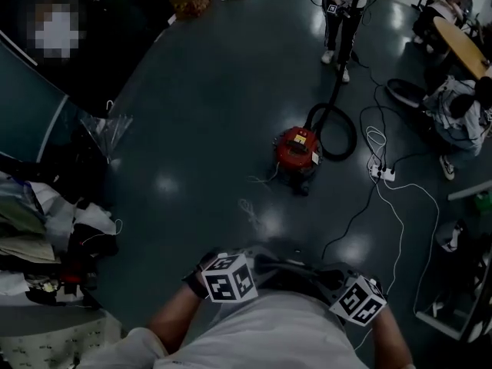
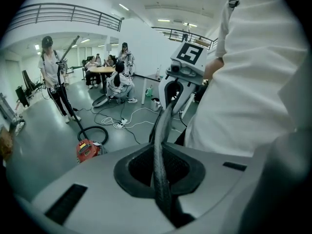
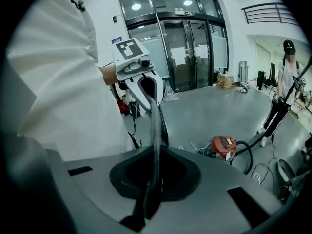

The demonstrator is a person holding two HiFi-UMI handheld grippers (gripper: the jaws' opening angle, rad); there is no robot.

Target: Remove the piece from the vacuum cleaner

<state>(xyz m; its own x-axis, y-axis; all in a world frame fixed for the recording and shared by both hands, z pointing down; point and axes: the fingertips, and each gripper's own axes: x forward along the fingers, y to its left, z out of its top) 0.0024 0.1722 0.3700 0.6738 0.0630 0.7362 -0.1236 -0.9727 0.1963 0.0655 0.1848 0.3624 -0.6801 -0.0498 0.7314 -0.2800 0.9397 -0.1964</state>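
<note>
Plainly, my left gripper and right gripper each had jaws pressed together on nothing; the red vacuum cleaner sat far beyond them. Its hose seemed light and bendy; I'd grasp its stiffer end.

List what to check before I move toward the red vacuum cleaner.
1. Left claw empty: ok, shut on nothing.
2. Right claw empty: ok, shut on nothing.
3. Vacuum cleaner in sight: ok, on the floor ahead.
4. Vacuum cleaner within reach: not ok, it stands well away from both claws.
5. Wand free: not ok, another person holds it.
6. Floor route clear: not ok, a corded power strip lies near the vacuum cleaner.
</note>
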